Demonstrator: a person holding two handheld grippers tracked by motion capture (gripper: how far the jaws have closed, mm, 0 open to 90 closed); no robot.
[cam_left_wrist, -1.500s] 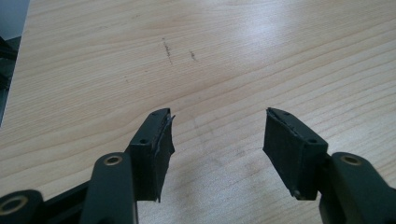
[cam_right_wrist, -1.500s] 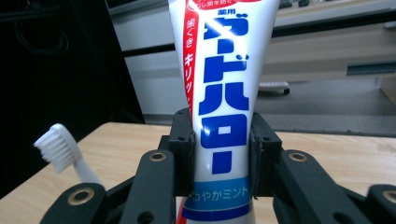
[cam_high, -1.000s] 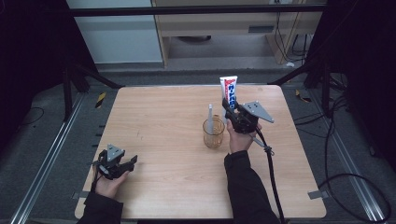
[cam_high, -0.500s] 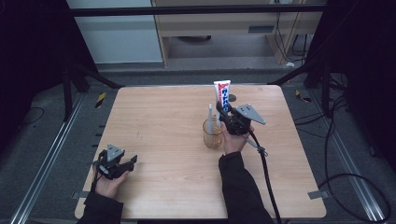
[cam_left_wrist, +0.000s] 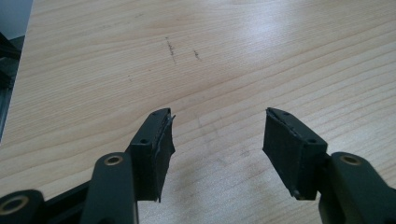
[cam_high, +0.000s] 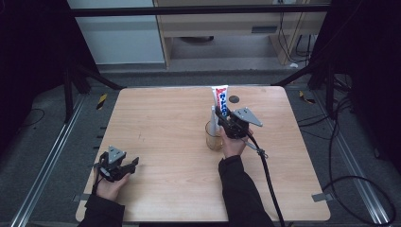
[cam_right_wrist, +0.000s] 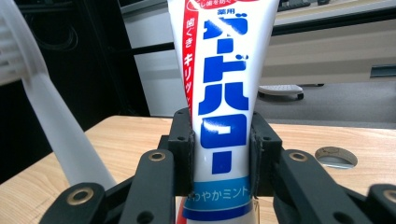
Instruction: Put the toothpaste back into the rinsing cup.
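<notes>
Clamped on both sides of an upright toothpaste tube [cam_right_wrist: 219, 107] by the right gripper [cam_right_wrist: 219, 154], pads pressed flat against the white tube just above its blue band. Held over a glass cup [cam_high: 213, 138] near the middle of the wooden table [cam_high: 161, 123], white toothbrush [cam_right_wrist: 51, 116] leaning in that cup just beside the tube. Spread wide with nothing between them on the left gripper [cam_left_wrist: 217, 140], resting low over bare wood at the table's near left corner, well apart from the cup.
</notes>
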